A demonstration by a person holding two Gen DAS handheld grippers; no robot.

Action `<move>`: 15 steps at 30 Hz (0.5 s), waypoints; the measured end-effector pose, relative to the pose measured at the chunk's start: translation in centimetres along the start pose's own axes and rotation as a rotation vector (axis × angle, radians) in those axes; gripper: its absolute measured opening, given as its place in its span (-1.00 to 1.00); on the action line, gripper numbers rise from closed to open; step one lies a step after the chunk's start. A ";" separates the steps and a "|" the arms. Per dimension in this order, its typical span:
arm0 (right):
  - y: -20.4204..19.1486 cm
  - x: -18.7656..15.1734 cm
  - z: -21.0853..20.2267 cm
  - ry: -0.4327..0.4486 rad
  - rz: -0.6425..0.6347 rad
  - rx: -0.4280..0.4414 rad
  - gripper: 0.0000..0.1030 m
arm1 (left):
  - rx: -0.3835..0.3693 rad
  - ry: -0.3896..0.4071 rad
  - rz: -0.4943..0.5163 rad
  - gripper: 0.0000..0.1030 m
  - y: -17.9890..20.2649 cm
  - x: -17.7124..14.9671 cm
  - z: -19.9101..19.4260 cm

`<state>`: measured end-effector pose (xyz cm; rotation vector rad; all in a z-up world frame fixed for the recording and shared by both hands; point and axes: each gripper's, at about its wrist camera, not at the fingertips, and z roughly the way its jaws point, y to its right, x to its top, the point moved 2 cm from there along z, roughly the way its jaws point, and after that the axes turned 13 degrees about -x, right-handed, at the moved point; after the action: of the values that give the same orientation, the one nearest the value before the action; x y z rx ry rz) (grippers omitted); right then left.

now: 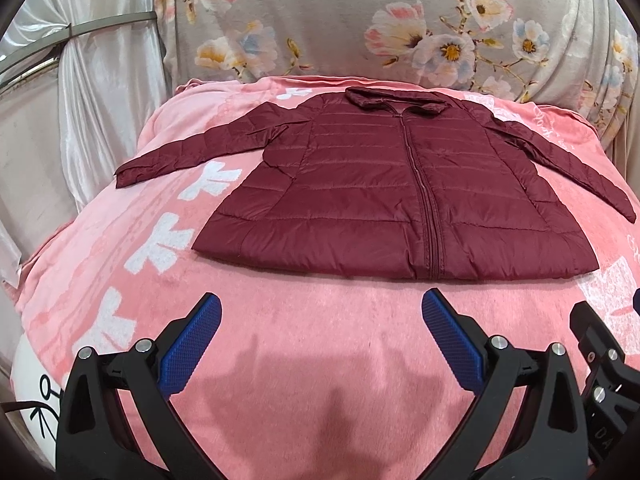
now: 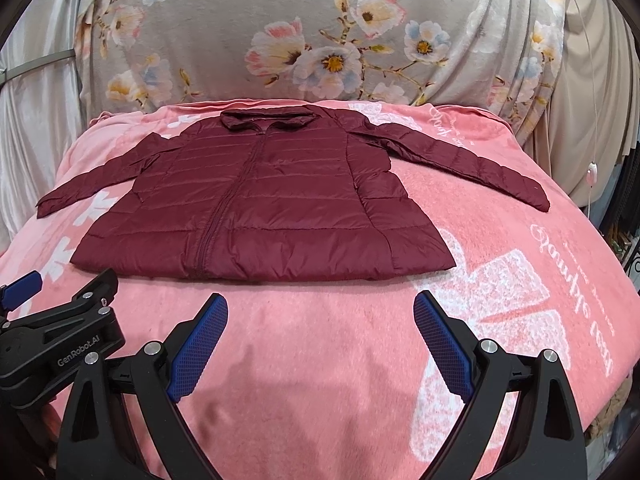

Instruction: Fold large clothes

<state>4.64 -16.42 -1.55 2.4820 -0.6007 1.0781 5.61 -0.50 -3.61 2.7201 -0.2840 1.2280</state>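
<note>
Left wrist: my left gripper (image 1: 320,312) is spread wide, holding nothing, over the pink blanket (image 1: 320,360). Maroon puffer jacket (image 1: 380,192) lies flat ahead, zipped, sleeves out.

Right wrist: right gripper (image 2: 320,316) also wide, unloaded. Jacket (image 2: 260,200) ahead-left; left gripper (image 2: 60,332) beside mine.

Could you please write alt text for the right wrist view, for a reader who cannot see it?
A dark red puffer jacket lies flat and zipped on a pink blanket, sleeves spread to both sides. The right gripper hangs open and empty short of its hem, with the left gripper at the left edge. A floral cloth hangs behind.
</note>
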 end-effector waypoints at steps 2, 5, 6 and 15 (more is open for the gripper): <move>0.2 0.3 0.8 -0.004 0.004 0.000 0.79 | -0.008 0.001 0.006 0.90 0.2 0.3 0.4; 0.6 0.8 1.9 -0.014 0.014 -0.001 0.79 | -0.017 0.009 0.013 0.90 0.4 0.8 1.0; 0.7 0.9 2.3 -0.015 0.017 -0.001 0.79 | -0.018 0.016 0.018 0.90 0.5 1.1 1.3; 5.6 4.8 7.7 0.017 0.095 -0.022 0.79 | -0.051 0.041 -0.006 0.90 1.1 4.0 3.9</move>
<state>9.26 -26.04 -2.01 2.4450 -0.7284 1.1206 10.76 -2.81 -3.13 2.6482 -0.2984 1.2558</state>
